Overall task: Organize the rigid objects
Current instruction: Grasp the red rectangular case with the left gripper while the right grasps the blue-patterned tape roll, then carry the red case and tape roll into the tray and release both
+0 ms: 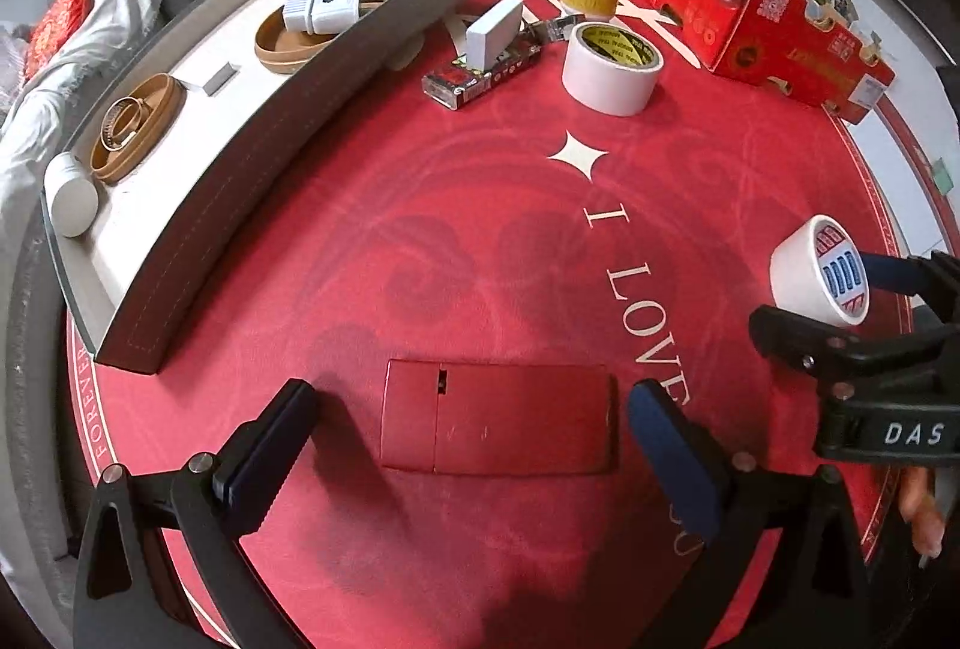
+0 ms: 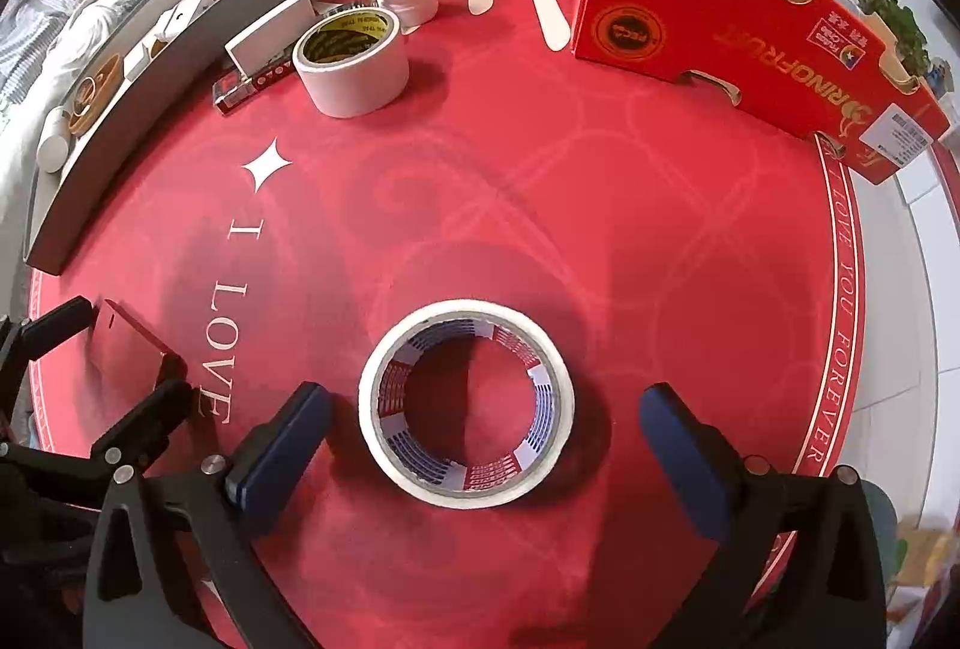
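Both claws are standing wide, gripping nothing. Left gripper (image 1: pixel 474 445) is straddling the red case (image 1: pixel 498 418) at lower centre; right gripper (image 2: pixel 480 445) is straddling the tape roll (image 2: pixel 467 403), pads clear, on the red mat (image 2: pixel 600 205).

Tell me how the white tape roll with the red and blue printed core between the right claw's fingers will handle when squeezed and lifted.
The white tape roll with the red and blue printed core lies flat on its end, so it probably won't roll. It is hollow, so likely light. A hard squeeze might ovalise the ring. The right claw stands open around it, pads clear of its smooth-looking sides, which could slip.
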Tool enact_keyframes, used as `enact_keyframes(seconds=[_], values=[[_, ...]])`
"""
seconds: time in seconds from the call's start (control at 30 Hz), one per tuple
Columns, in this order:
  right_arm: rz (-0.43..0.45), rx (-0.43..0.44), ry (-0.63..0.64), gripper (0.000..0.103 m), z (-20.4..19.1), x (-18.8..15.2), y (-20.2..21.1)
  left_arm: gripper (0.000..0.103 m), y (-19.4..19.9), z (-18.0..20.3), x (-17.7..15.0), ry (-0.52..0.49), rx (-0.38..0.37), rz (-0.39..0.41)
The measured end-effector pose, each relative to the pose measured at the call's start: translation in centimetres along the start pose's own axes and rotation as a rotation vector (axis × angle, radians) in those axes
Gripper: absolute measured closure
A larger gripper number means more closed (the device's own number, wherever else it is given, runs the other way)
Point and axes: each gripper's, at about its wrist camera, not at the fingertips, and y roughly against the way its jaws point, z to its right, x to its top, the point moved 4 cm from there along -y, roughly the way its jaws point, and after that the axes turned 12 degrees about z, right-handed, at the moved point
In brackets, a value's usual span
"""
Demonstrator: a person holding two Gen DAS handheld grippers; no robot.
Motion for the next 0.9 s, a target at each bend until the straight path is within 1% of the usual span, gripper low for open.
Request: enact_keyframes(seconds=[0.13,0.2,0.23,0.27,0.3,0.33,0.37,0.4,0.43,0.5,0.6,0.7,0.8,0.9], values=[[0.03,-0.005,-0.005,0.0,0.2,-0.5,0.5,0.001,0.2,0.3,-0.3,0.02,0.012,-0.022],[0.02,-0.01,-0.007,0.0,0.3,-0.5,0.5,0.006,0.6,0.7,-0.2,0.024,0.013,-0.038],[0.013,-0.015,-0.008,0.001,0.3,-0.4,0.5,0.014,0.9,1.1,-0.2,0.013,0.007,-0.042],[0.008,-0.017,-0.008,0.006,0.2,-0.4,0.6,0.025,1.2,1.4,-0.1,0.002,-0.002,-0.04],[0.007,-0.017,-0.005,0.011,0.1,-0.4,0.8,0.031,1.3,1.5,0.1,-0.007,-0.004,-0.038],[0.01,-0.013,0.003,0.026,-0.2,-0.3,1.3,0.031,1.4,1.9,0.1,-0.015,-0.016,-0.048],[0.015,-0.008,0.011,0.046,-0.4,-0.2,1.6,0.031,1.4,2.1,0.0,-0.024,-0.01,-0.055],[0.018,-0.004,0.023,0.049,-0.7,-0.1,2.1,0.031,1.5,2.1,-0.1,-0.018,-0.012,-0.059],[0.007,-0.002,0.029,0.049,-0.9,-0.2,2.1,0.031,1.6,2.1,-0.2,-0.013,-0.013,-0.065],[-0.006,-0.002,0.033,0.049,-1.0,-0.3,2.3,0.031,1.9,1.6,-0.5,0.033,-0.029,-0.077],[-0.025,0.016,0.008,0.049,-0.8,-0.6,2.9,0.031,2.8,0.8,-0.6,0.07,-0.032,-0.063],[-0.009,0.03,-0.01,0.049,-0.5,-1.1,4.3,0.031,4.7,0.4,-0.2,0.068,-0.013,-0.013],[0.023,0.05,-0.023,0.049,-0.3,-1.3,6.1,0.031,6.6,-0.3,1.2,0.092,0.002,0.042],[0.071,0.083,-0.051,0.049,-0.3,-0.8,8.3,0.031,9.2,-1.1,3.0,0.131,0.019,0.121]])
